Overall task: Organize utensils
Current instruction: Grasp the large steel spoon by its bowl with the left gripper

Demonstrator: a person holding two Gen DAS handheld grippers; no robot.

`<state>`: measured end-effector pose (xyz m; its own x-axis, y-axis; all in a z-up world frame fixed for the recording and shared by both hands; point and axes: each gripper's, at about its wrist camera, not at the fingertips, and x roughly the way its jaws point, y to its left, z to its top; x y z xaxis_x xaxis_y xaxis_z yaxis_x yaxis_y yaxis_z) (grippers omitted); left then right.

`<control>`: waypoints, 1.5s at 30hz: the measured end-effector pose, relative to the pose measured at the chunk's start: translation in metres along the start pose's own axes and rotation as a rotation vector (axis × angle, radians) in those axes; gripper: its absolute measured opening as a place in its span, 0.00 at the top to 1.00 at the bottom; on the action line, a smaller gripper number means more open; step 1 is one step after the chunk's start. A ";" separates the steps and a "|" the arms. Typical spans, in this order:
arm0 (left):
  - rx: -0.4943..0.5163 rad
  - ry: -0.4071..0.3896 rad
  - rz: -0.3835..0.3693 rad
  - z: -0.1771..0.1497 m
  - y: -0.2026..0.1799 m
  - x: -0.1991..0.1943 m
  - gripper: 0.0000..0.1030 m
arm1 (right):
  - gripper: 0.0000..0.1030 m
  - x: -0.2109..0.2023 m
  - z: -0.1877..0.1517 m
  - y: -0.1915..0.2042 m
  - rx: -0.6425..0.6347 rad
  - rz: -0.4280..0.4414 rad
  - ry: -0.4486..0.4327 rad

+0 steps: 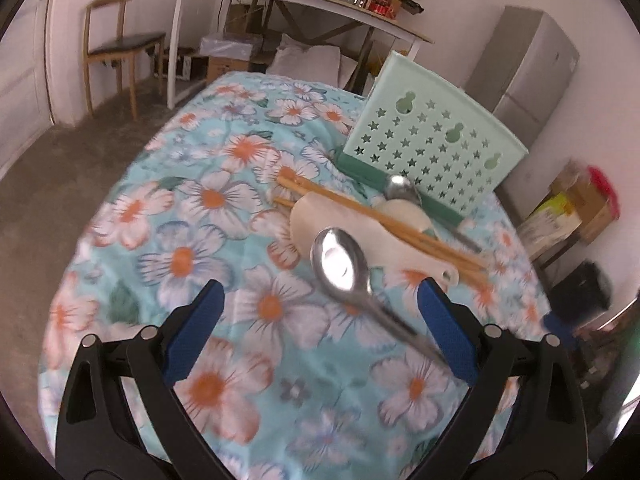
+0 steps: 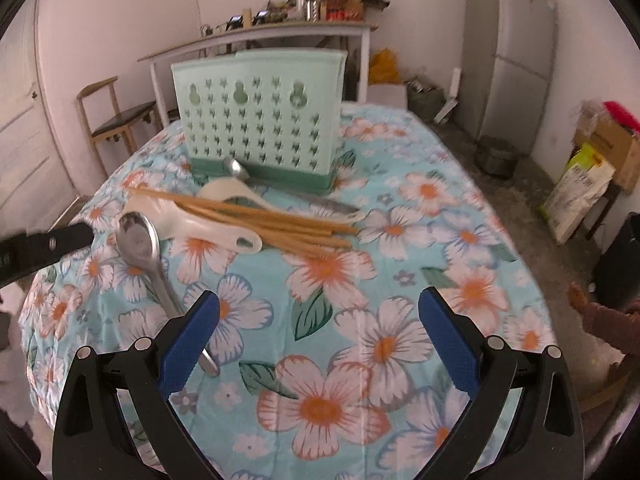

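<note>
Two wrist views of a table laid with a floral tablecloth [image 2: 320,360], read from the lower edge of each frame upward.

Foreground: the left gripper [image 1: 320,304] has its blue pads spread wide, and the handle of the large metal spoon [image 1: 340,264] runs between them toward the lower right, its lower end by the right-hand pad. No pad visibly presses on the metal, so the spoon is framed but not pinched, a stance that suits a coming grasp. The right gripper [image 2: 320,312] is likewise spread, with only cloth between its pads; the same spoon's handle tip lies just by its left pad at lower left.

Middle ground: the spoon's bowl faces up, touching or just beside a white rice paddle [image 2: 200,220]. A bundle of wooden chopsticks [image 2: 280,224] lies across the paddle, fanned toward the right. A white ladle-like spoon [image 2: 228,192] and a smaller metal spoon [image 2: 236,168] rest behind them, with a long metal handle beyond, its type unclear. The pile is loose and nothing is sorted yet.

Background: the mint-green utensil holder [image 2: 260,112] stands upright, its perforated wall facing the cameras, apparently empty, so it is probably the intended destination
</note>
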<state>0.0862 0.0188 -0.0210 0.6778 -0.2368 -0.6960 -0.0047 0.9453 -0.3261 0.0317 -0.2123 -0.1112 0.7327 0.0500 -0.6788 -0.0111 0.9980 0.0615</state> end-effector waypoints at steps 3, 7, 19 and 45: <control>-0.019 0.019 -0.042 0.005 0.002 0.018 0.32 | 0.06 0.015 -0.001 -0.006 0.017 0.051 0.042; -0.085 0.068 -0.104 0.007 0.010 0.042 0.53 | 0.06 0.039 -0.009 -0.021 0.091 0.139 0.127; -0.095 0.101 -0.093 0.008 0.006 0.064 0.83 | 0.05 0.033 -0.014 -0.037 0.187 0.239 0.060; -0.112 0.065 0.032 -0.046 0.060 -0.029 0.92 | 0.17 -0.015 0.025 0.003 -0.153 0.285 -0.094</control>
<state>0.0329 0.0722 -0.0500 0.6272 -0.2239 -0.7460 -0.1107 0.9225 -0.3699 0.0379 -0.2110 -0.0823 0.7449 0.3311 -0.5792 -0.3214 0.9389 0.1234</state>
